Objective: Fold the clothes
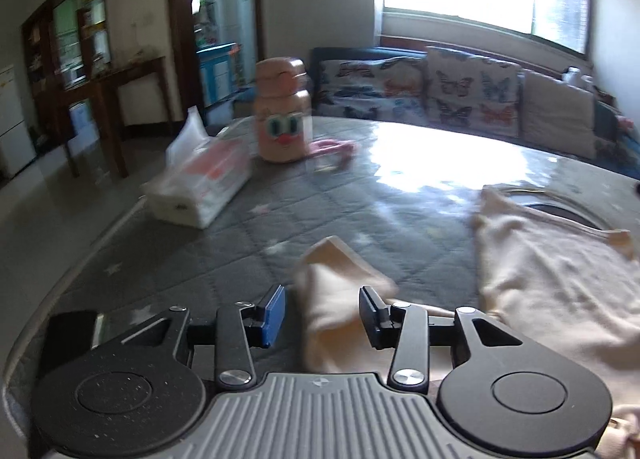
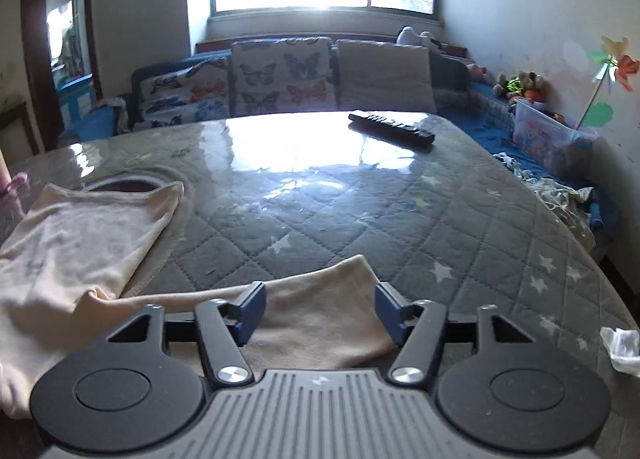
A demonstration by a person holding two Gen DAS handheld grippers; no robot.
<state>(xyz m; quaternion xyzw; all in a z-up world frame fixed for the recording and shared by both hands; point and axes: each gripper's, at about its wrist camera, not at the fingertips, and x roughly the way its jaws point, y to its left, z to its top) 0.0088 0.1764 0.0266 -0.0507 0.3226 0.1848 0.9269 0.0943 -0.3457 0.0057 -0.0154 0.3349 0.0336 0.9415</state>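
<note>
A cream shirt lies spread on the grey quilted table under a glossy clear cover. In the left wrist view its left sleeve runs between the blue pads of my left gripper, which stands open around it without pinching it. In the right wrist view the shirt body lies at the left with its neckline toward the window. The right sleeve stretches between the fingers of my right gripper, also open, with the cloth lying flat under it.
A tissue pack, a pink cartoon bottle and a pink item stand at the table's far left. A black remote lies far right, crumpled white paper at the right edge. A sofa with butterfly cushions sits beyond.
</note>
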